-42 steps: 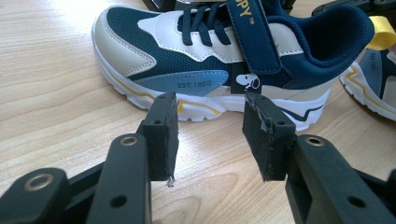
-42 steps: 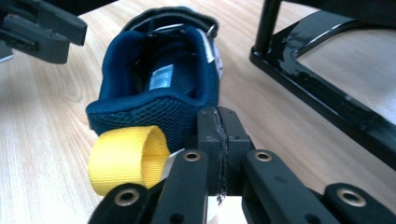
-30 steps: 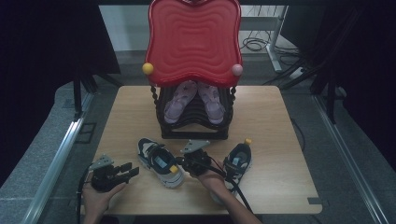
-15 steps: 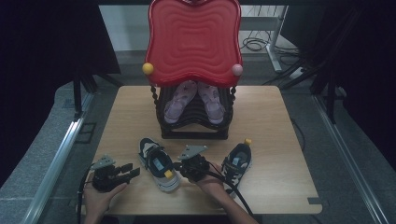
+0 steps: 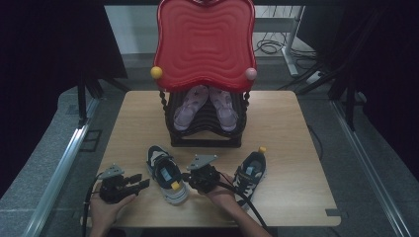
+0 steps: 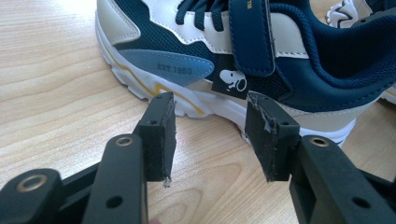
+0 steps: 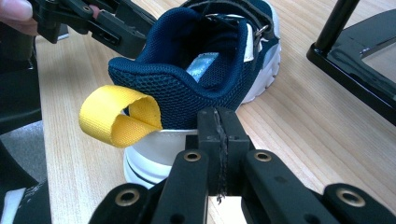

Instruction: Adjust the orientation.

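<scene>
Two navy-and-white sneakers lie on the table's near half. The left sneaker [image 5: 167, 173] has a yellow heel loop [image 7: 119, 116]. My right gripper [image 5: 188, 181] is shut with nothing in it, and its pads [image 7: 218, 126] meet just behind that sneaker's heel. My left gripper [image 5: 143, 182] points at the same sneaker's side [image 6: 196, 70]. Its jaws [image 6: 210, 123] stand open and have just been opening, with nothing between them and the sole a little beyond the tips. The right sneaker [image 5: 249, 173] lies beside the right hand.
A black shoe rack [image 5: 205, 136] stands mid-table with a pair of pink shoes [image 5: 205, 106] in it, under a tall red wavy panel [image 5: 205, 44]. The wooden table [image 5: 291, 148] has bare room at the right and far left. Its near edge is close behind both hands.
My right gripper has drifted slightly toward the table's near edge. The left hand and both sneakers stay where they were.
</scene>
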`<state>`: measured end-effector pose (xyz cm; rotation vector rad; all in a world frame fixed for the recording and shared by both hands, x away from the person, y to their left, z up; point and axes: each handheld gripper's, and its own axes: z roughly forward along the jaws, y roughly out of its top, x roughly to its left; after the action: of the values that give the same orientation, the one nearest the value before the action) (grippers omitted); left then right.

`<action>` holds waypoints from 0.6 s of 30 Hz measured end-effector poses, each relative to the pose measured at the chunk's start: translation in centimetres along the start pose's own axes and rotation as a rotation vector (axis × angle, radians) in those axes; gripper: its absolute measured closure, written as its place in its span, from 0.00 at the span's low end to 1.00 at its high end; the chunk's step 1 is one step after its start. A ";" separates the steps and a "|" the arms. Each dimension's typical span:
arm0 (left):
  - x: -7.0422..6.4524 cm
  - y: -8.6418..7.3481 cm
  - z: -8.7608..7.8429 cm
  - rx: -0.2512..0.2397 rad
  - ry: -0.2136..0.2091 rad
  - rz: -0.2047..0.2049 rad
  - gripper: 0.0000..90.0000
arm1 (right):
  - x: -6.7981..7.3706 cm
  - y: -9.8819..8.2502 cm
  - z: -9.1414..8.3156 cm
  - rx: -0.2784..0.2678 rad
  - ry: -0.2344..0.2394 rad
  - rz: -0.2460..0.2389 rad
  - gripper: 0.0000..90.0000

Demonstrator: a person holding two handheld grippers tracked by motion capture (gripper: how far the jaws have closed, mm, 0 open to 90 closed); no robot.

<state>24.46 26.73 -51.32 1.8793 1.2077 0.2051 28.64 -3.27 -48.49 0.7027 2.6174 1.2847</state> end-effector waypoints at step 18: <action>-0.1 0.0 0.5 0.033 -0.017 -0.002 0.57 | 0.3 -0.1 0.3 -0.012 0.031 0.003 0.99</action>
<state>24.64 26.40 -51.61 1.9049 1.2083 0.1684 28.44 -2.94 -48.71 0.6905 2.6312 1.3219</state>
